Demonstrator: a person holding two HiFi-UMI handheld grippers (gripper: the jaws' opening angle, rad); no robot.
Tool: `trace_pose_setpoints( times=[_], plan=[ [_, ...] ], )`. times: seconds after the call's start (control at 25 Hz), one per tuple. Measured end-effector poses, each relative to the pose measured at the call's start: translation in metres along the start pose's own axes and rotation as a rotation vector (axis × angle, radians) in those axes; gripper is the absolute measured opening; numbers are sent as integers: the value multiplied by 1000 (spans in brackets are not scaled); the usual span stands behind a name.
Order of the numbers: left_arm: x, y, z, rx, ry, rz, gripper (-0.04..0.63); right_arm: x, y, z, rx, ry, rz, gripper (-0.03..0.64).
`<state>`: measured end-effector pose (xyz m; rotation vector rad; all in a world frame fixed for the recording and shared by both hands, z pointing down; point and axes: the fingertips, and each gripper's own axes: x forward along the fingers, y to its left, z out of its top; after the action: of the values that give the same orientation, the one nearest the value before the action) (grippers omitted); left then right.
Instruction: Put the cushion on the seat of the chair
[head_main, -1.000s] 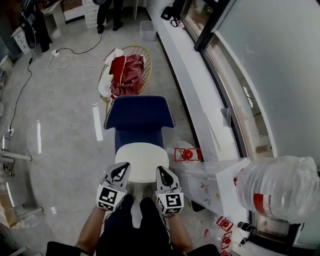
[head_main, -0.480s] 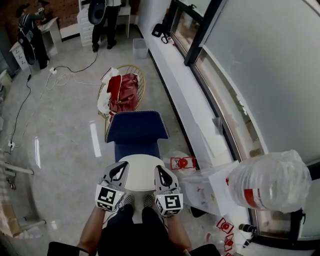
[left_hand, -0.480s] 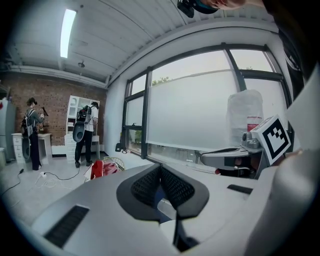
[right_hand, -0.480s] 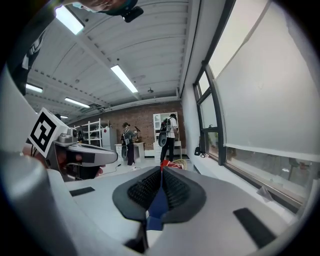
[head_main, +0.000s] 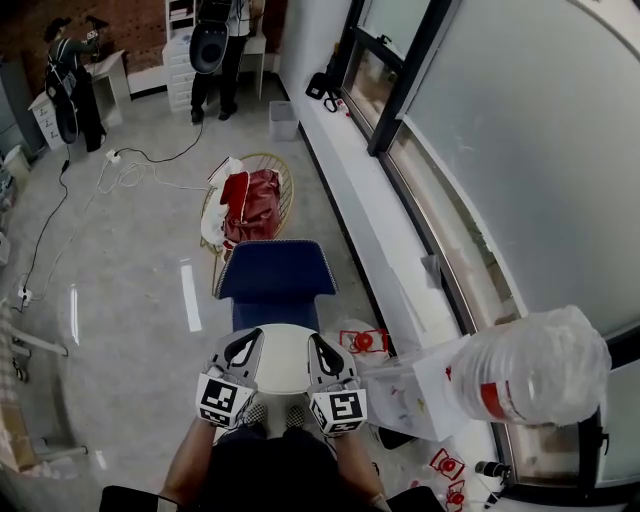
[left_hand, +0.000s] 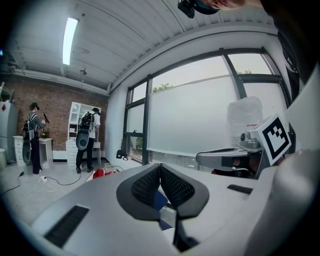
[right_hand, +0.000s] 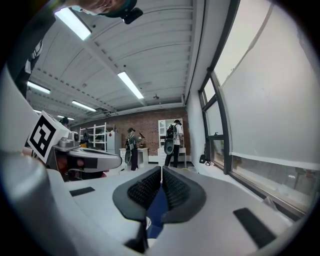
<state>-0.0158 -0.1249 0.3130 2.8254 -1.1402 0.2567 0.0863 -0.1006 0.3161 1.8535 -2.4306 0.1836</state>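
Left gripper (head_main: 244, 345) and right gripper (head_main: 322, 347) are both clenched shut on nothing, their pads pressed together. I hold them side by side over the near edge of a pale round cushion (head_main: 285, 360). That cushion appears to lie flat on the seat of the blue chair (head_main: 275, 272), just in front of its backrest. I judge the placing done. All I have left is to draw clear.
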Motion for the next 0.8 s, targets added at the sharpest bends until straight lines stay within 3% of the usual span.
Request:
trace_pose_setpoints(
  times=[0.8],
  plan=[
    [4,8,20,22,-35,7,18,10,1,17,1,-29,20,29]
  ],
)
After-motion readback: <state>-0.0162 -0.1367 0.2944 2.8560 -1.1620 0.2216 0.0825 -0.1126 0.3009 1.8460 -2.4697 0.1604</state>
